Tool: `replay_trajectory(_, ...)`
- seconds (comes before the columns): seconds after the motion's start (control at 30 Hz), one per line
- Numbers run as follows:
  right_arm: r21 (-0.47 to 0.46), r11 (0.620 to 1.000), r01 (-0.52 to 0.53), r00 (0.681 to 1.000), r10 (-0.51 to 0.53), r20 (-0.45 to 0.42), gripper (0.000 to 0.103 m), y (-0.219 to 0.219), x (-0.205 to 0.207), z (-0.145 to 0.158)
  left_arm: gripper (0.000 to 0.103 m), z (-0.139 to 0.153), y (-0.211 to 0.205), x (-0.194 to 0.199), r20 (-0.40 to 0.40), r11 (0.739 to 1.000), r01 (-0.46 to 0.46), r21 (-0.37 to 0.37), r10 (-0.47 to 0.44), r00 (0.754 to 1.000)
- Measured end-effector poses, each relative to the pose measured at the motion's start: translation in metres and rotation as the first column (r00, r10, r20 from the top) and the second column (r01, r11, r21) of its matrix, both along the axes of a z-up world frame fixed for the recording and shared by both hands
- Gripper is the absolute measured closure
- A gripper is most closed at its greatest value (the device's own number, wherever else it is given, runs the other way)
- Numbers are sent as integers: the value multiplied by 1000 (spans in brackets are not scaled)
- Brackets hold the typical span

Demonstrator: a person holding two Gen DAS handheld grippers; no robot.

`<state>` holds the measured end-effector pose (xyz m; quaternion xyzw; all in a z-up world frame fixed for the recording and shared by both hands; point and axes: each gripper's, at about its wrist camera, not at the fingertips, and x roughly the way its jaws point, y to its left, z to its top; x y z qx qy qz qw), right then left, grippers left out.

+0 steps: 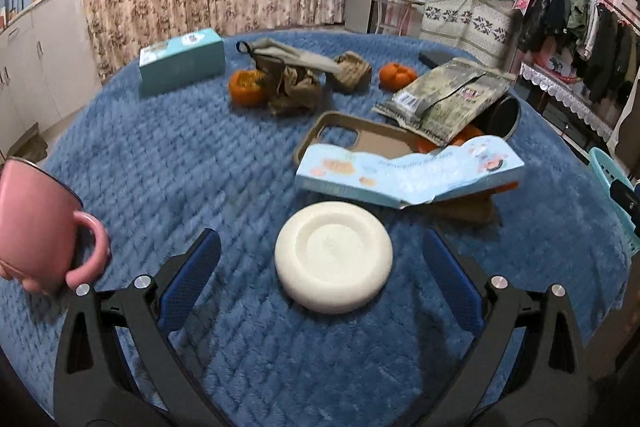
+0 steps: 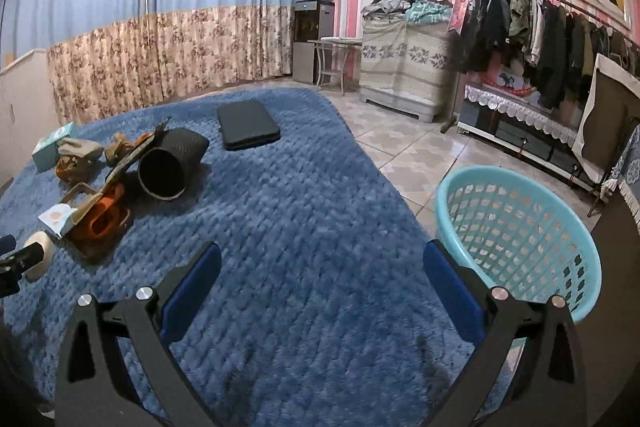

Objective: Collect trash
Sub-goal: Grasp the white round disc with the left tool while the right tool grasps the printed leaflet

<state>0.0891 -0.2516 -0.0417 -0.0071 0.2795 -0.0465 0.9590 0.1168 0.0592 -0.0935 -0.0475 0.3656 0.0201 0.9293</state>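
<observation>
Taking the white round dish [image 1: 333,257] as my landmark and working left to right: to its left, at the edge of the left wrist view, a pink mug [image 1: 40,223] stands on the blue blanket [image 1: 168,163], apart from the dish. My left gripper [image 1: 321,259] is spread wide with nothing in it; the dish lies between its two blue pads, touching neither as far as I can tell. Beyond the dish and slightly to its right lies the flattened light-blue carton [image 1: 408,175], its long axis running left to right across my line of approach, resting partly on a tan tray [image 1: 320,131]. Farther beyond the dish sit orange peel [image 1: 246,87], crumpled brown paper [image 1: 296,93] and a grey-green wrapper [image 1: 444,99] leaning over a dark cylinder [image 1: 506,115]. Well to the right of the dish, off the blanket's edge, stands the turquoise basket [image 2: 520,223]. My right gripper [image 2: 322,279] is likewise spread and empty, hovering over bare blanket with the basket's rim just beside its right finger. I judge the left gripper to be the nearer to the trash, which lies forward of it, and the right the nearer to the basket. The carton would call for a grip across its short side.
</observation>
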Motion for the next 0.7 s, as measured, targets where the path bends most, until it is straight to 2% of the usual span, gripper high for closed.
replay_trajectory(0.1,-22,1000,-10,1000,9,-7,4,6,3,0,9,-6,1,3,-8,1000,3,1,-3,1000)
replay_trajectory(0.2,-11,1000,-29,999,28,-18,4,12,7,0,33,-12,-1,7,-46,999,34,-12,-35,998)
replay_trajectory(0.3,9,998,-69,997,69,-29,4,22,9,1,42,-13,0,7,-43,999,35,-16,-36,998)
replay_trajectory(0.5,5,986,-167,986,167,-27,4,59,15,7,43,-3,8,2,-25,999,42,-17,-42,999)
replay_trajectory(0.7,-16,964,-266,964,266,-29,4,100,14,12,42,30,38,2,61,999,-13,30,11,998)
